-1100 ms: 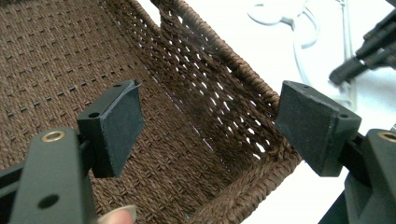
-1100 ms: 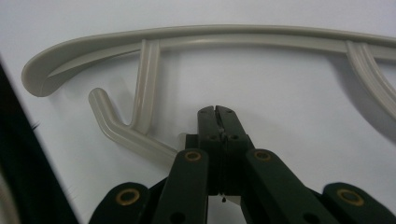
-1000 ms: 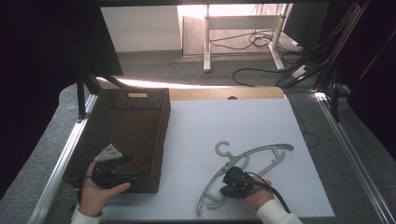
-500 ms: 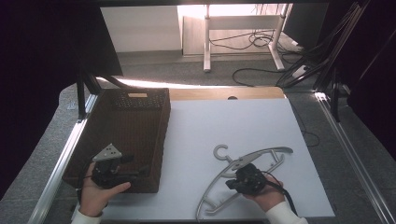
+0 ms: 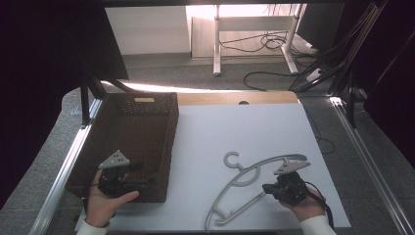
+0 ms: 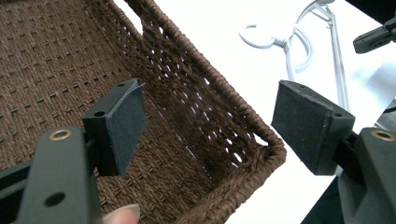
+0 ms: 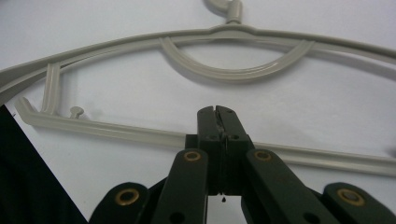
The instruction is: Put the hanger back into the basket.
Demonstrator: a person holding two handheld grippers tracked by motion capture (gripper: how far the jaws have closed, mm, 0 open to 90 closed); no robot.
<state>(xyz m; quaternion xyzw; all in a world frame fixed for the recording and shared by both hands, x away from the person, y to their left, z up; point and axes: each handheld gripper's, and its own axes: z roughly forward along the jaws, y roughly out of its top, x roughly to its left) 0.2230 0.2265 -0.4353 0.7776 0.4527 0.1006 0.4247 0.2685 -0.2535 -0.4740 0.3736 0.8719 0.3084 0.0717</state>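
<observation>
A pale grey plastic hanger [image 5: 254,171] lies flat on the white table top [image 5: 244,127], hook toward the far side. My right gripper [image 5: 266,187] hovers at the hanger's near right end, pointing left. In the right gripper view its jaws [image 7: 217,111] are shut together above the hanger's lower bar [image 7: 116,131], with nothing pinched between them. A dark brown woven basket [image 5: 142,127] stands at the left. My left gripper [image 5: 147,180] is open at the basket's near right corner. In the left gripper view [image 6: 208,100] its jaws straddle the basket's right wall [image 6: 210,107] without touching it.
The basket's inside looks empty. Metal rails [image 5: 68,161] run along both sides of the table. Beyond the far edge are a desk frame and floor cables [image 5: 274,44]. The right gripper's tip [image 6: 373,37] appears at the top right of the left gripper view, beside the hanger [image 6: 299,42].
My right hand has moved to the right along the hanger's lower bar, jaws still shut. The hanger, basket and left gripper have stayed put.
</observation>
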